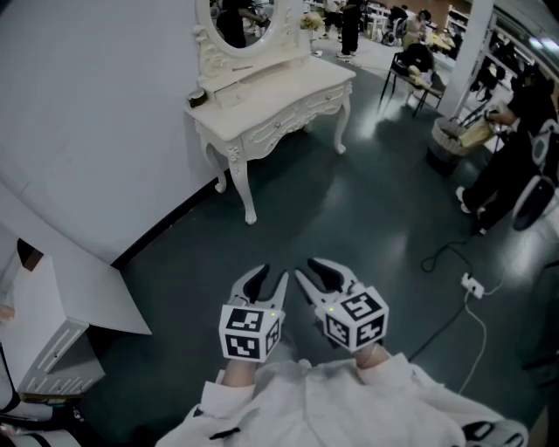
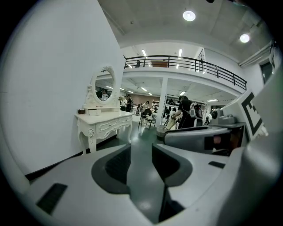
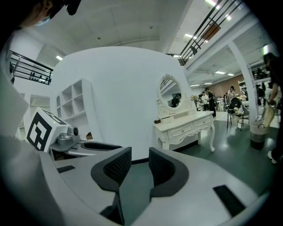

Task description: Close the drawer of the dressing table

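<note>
The white carved dressing table stands against the white wall at the top of the head view, with an oval mirror on it. It also shows far off in the left gripper view, as the table, and in the right gripper view, as the table. Its drawer fronts are too small to tell whether any is out. My left gripper and right gripper hang side by side over the dark floor, well short of the table. Both are open with nothing between the jaws, as the left gripper and the right gripper show close up.
A white shelf unit stands at the lower left beside a slanting white partition. A cable and power strip lie on the floor at the right. A bin, a chair and several people are at the back right.
</note>
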{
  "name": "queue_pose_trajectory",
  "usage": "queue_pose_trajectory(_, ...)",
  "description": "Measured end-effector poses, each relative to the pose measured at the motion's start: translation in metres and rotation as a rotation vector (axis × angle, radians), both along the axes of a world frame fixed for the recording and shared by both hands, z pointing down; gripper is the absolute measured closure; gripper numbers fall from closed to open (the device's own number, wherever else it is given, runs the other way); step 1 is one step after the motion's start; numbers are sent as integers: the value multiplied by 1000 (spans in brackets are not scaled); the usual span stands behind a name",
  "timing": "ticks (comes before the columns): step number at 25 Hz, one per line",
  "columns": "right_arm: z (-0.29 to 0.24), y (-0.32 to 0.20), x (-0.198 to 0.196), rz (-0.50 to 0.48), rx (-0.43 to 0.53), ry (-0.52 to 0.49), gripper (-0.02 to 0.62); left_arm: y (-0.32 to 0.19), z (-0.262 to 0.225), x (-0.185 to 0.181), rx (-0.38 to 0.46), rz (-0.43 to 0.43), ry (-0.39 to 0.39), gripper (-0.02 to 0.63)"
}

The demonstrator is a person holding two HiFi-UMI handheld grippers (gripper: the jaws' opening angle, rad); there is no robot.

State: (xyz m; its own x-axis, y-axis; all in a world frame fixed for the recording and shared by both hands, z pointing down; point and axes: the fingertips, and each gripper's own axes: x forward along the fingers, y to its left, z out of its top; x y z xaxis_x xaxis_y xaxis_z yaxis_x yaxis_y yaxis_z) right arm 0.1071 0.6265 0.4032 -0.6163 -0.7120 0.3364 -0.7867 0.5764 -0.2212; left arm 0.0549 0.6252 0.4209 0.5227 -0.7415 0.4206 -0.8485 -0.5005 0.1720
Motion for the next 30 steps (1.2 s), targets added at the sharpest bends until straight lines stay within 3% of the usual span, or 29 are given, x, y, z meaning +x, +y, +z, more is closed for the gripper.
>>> queue_pose_trajectory(19, -19, -207, -46, 68, 54, 5, 469, -212, -23, -49, 57, 66, 6, 476)
queue_pose_trajectory(30, -8, -266, -64, 92, 37, 7, 468, -269, -13, -65, 40, 112, 21, 476)
